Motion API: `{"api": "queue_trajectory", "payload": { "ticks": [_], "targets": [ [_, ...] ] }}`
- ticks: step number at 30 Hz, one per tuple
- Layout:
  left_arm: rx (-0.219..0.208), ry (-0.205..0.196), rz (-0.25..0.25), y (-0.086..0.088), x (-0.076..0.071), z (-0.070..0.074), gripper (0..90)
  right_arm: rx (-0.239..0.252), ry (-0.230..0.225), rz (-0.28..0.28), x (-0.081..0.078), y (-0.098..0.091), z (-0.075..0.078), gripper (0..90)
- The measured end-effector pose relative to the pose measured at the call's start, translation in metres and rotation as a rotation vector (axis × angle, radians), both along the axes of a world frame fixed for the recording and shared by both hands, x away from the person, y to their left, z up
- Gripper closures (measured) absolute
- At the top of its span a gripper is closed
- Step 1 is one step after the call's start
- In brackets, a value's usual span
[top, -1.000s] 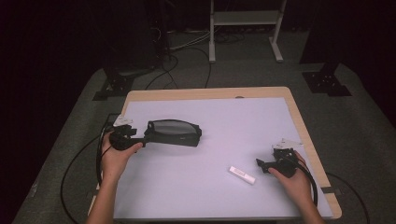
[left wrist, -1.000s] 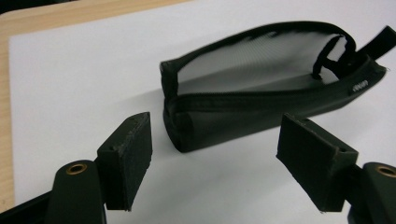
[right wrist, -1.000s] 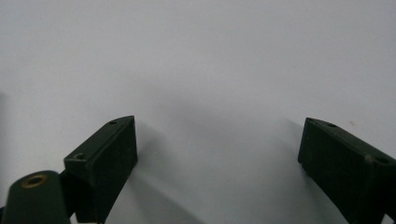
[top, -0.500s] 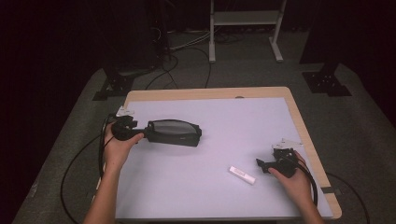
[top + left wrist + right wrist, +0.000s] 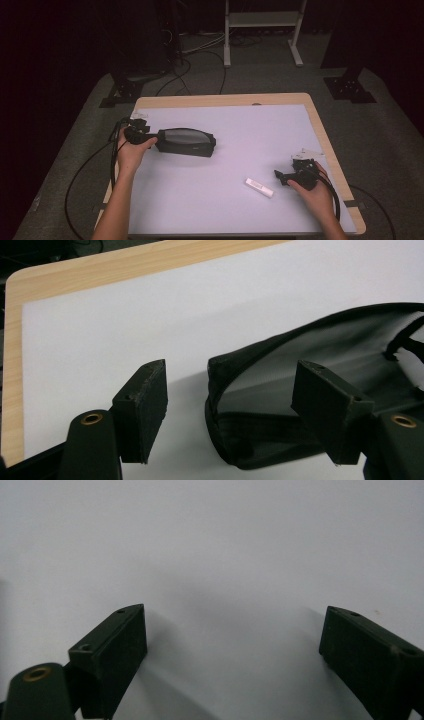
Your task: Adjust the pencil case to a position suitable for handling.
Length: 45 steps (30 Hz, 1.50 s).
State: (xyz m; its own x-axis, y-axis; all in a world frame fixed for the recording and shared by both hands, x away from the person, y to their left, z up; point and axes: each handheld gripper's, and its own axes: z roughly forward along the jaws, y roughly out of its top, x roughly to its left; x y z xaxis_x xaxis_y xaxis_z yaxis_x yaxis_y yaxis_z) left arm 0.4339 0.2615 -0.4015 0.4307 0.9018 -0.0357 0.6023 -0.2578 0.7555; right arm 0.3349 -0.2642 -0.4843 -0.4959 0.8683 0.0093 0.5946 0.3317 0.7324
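The left tongs gape apart around the end of a black pouch. The right tongs stand wide apart over the bare table, near a white stick.

A black pouch is laid flat, its open end between the spread left tongs; a white stick is seen near the right tongs.

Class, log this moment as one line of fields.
left gripper: open, straddling black pouch end | right gripper: open, empty | white stick: untouched on mat
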Motion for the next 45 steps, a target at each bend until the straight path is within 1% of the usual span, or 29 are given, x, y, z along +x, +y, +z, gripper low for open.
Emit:
{"api": "queue_trajectory", "payload": {
  "ticks": [6,14,15,16,19,23,29,30,32,38,41,43,45],
  "targets": [
    [0.0,0.01,0.001,-0.003,0.008,-0.005,30.7,0.0,0.0,0.0,0.0,0.0,0.0,10.8],
    [0.019,0.033,0.01,-0.004,0.015,-0.015,32.6,0.0,0.0,0.0,0.0,0.0,0.0,10.7],
    [0.024,0.038,0.007,-0.004,0.016,-0.016,32.9,0.0,0.0,0.0,0.0,0.0,0.0,10.7],
    [0.017,0.04,0.012,-0.005,0.016,-0.018,33.5,0.0,0.0,0.0,0.0,0.0,0.0,10.7],
    [0.021,0.048,0.008,-0.005,0.018,-0.021,35.5,0.0,0.0,0.0,0.0,0.0,0.0,10.7],
    [0.02,0.049,0.004,-0.007,0.02,-0.023,38.3,0.001,0.0,0.0,0.0,0.0,0.0,10.7],
    [0.017,0.058,0.002,-0.008,0.022,-0.026,48.2,0.0,0.0,0.0,0.0,0.0,0.0,10.7],
    [0.013,0.06,0.002,-0.008,0.023,-0.027,51.6,0.0,0.0,0.0,0.0,0.0,0.0,10.8],
    [0.007,0.064,0.002,-0.008,0.023,-0.027,54.4,0.001,0.0,0.0,0.0,0.0,0.0,10.8],
    [-0.004,0.06,-0.008,-0.009,0.024,-0.028,67.2,0.001,0.0,0.0,0.0,0.0,0.0,10.7],
    [-0.001,0.058,-0.004,-0.008,0.025,-0.028,71.3,0.0,0.0,0.0,0.0,0.0,0.0,10.7],
    [-0.007,0.061,-0.005,-0.007,0.025,-0.028,73.0,0.001,0.0,0.0,0.0,0.0,0.0,10.7],
    [-0.003,0.062,-0.008,-0.006,0.025,-0.028,74.3,0.001,0.0,0.0,0.0,0.0,0.0,10.7]
  ]
}}
